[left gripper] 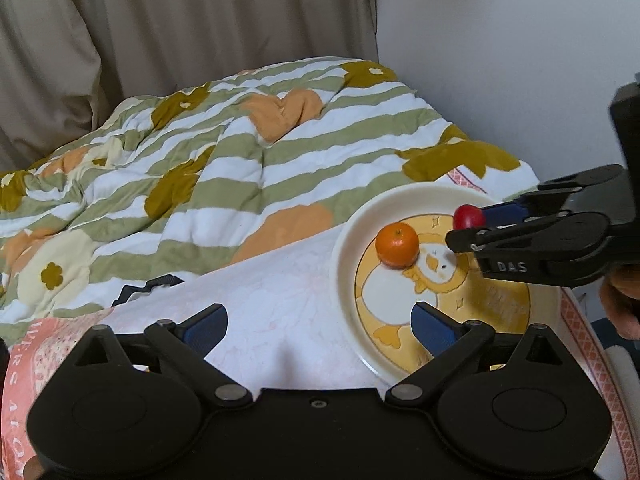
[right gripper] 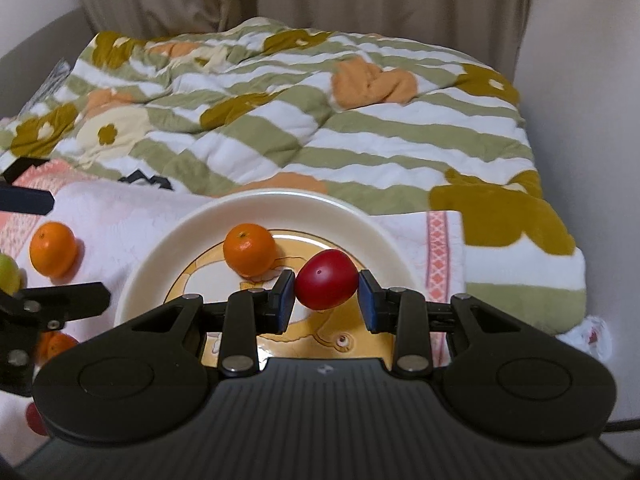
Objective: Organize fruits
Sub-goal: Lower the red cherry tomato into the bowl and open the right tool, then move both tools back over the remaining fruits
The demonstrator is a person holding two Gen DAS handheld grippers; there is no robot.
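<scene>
My right gripper [right gripper: 327, 294] is shut on a small red fruit [right gripper: 326, 284] and holds it just above a cream plate [right gripper: 160, 256] with a yellow penguin picture. An orange [right gripper: 249, 250] lies on that plate, just left of the red fruit. From the left wrist view the right gripper [left gripper: 474, 227] reaches in from the right with the red fruit [left gripper: 468, 216] over the plate [left gripper: 348, 280], close to the orange [left gripper: 397, 244]. My left gripper [left gripper: 319, 312] is open and empty, low over the white cloth at the plate's left rim.
On the white cloth left of the plate lie another orange [right gripper: 53, 249], a green fruit [right gripper: 8, 274] and a third orange [right gripper: 54, 344] partly hidden by a left gripper finger [right gripper: 76, 300]. A striped quilt [left gripper: 240, 140] fills the area behind. A hand [left gripper: 620, 304] shows at the right edge.
</scene>
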